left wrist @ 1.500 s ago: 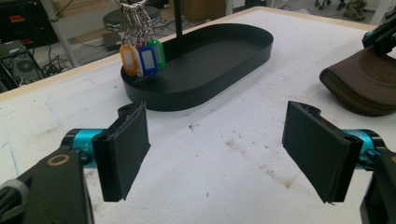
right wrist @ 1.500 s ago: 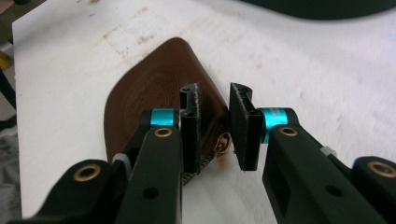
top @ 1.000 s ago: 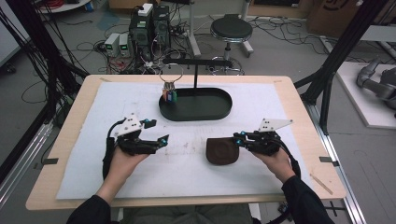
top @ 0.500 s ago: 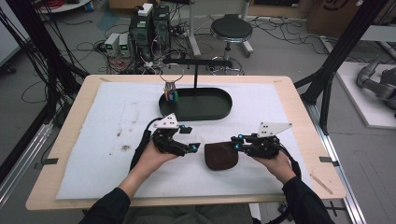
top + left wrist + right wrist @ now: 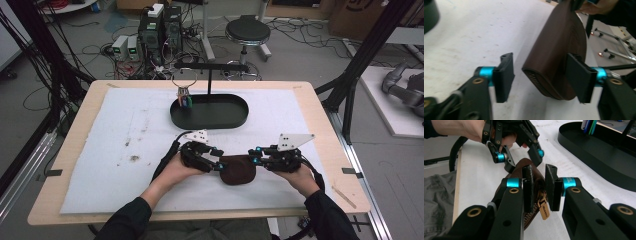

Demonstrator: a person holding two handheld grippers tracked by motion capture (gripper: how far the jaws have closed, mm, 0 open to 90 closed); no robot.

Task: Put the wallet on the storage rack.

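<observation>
hidden: brown pouch (image 5: 529, 173) mostly behind the right gripper (image 5: 540, 186) jaws, zipper line covered | cut off: black tray (image 5: 599, 152) runs off the frame beyond that claw | too small: gold tag (image 5: 544, 211) lettering, can't read

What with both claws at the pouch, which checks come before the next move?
1. Right claw shut on pouch: ok.
2. Pouch end between the left claw jaws: ok.
3. Left claw gripping the pouch: not ok. Its jaws have just been closing, but one pad stands apart from the leather.
4. Zipper tag free of the right claw's pads: cannot tell. It hangs at the gap between them.
5. Tray away from both claws: ok.
</observation>
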